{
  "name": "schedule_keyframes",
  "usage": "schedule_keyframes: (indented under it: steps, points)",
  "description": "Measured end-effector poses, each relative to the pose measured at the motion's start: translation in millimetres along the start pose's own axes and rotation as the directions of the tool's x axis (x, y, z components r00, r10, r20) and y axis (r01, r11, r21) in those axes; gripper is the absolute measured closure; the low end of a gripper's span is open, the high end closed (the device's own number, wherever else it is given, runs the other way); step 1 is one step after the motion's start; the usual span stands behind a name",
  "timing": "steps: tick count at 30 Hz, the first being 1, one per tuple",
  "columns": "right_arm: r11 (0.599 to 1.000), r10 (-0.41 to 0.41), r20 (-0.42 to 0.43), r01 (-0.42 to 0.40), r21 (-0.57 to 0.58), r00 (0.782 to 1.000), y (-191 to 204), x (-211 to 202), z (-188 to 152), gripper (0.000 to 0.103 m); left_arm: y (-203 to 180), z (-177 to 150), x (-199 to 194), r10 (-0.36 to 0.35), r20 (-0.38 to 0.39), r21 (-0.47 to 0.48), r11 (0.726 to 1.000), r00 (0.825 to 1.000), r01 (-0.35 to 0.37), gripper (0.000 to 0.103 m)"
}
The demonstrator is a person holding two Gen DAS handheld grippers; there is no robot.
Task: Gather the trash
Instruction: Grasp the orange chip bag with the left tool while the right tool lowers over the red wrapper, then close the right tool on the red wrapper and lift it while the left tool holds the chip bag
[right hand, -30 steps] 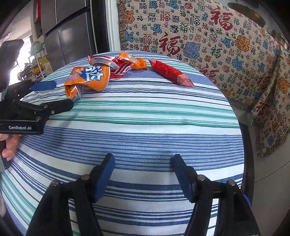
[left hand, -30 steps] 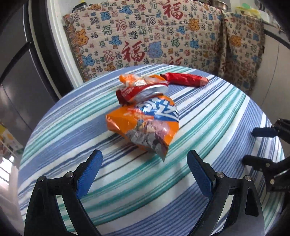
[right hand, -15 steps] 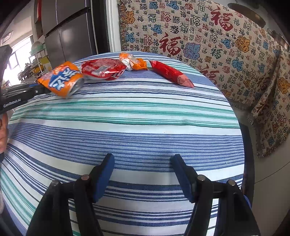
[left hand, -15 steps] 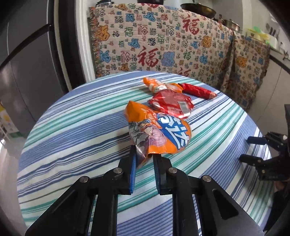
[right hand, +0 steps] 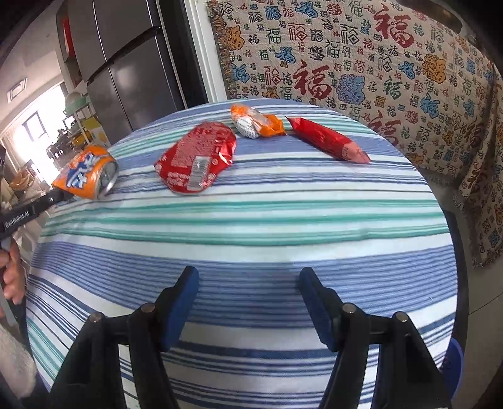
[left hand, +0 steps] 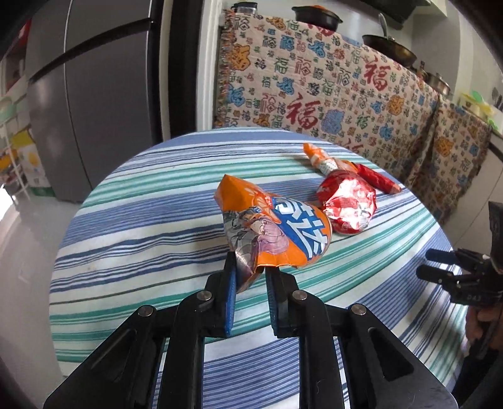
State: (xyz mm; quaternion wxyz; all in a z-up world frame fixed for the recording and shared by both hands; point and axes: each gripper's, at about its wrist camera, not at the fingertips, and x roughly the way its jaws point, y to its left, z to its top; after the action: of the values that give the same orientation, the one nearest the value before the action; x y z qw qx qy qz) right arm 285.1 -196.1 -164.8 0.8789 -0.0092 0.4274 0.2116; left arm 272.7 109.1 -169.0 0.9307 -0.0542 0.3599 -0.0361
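Observation:
My left gripper (left hand: 250,277) is shut on the corner of an orange snack bag (left hand: 276,232) and holds it above the striped round table (left hand: 141,220). The bag also shows in the right wrist view (right hand: 86,177) at the far left. On the table lie a flat red wrapper (right hand: 196,157), a small orange and white wrapper (right hand: 254,121) and a long red packet (right hand: 327,138). My right gripper (right hand: 248,299) is open and empty above the table's near edge, well short of the wrappers.
A patterned cloth (right hand: 361,63) hangs over furniture behind the table. A grey fridge (left hand: 78,94) stands at the left. The table drops off at its right edge (right hand: 440,204). Pots (left hand: 317,17) sit on top behind the cloth.
My left gripper shut on the orange bag's corner and lifted it off the red wrapper, toward the left. My right gripper stayed open and moved slightly closer to the wrappers.

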Motion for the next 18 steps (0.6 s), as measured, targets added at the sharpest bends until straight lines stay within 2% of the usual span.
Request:
schedule_keyframes:
  steps: [5,8,15,16,18]
  points:
    - [0.994,0.096,0.033,-0.098,0.048,0.995,10.5,18.9,37.4,0.035,3.0,-1.3,4.4,-0.005,-0.007,-0.038,0.999,1.0,0.005,0.087]
    - [0.982,0.14,0.045,-0.144,0.123,0.989,9.3,37.4,55.5,0.035,0.0,-1.7,4.5,-0.008,-0.008,-0.053,0.999,1.0,0.008,0.087]
    - [0.939,0.205,0.058,-0.213,0.269,0.977,-3.8,77.7,71.1,0.035,-1.9,4.2,8.7,-0.019,-0.009,-0.076,0.997,1.0,0.018,0.087]
    - [0.927,0.234,0.065,-0.243,0.285,0.97,-6.0,80.8,72.4,0.04,-2.8,5.0,9.7,-0.017,-0.009,-0.075,0.997,1.0,0.016,0.087]
    - [0.915,0.282,0.076,-0.292,0.279,0.956,-5.3,80.5,73.8,0.081,-4.5,6.3,11.6,-0.014,-0.012,-0.076,0.997,1.0,0.013,0.087]
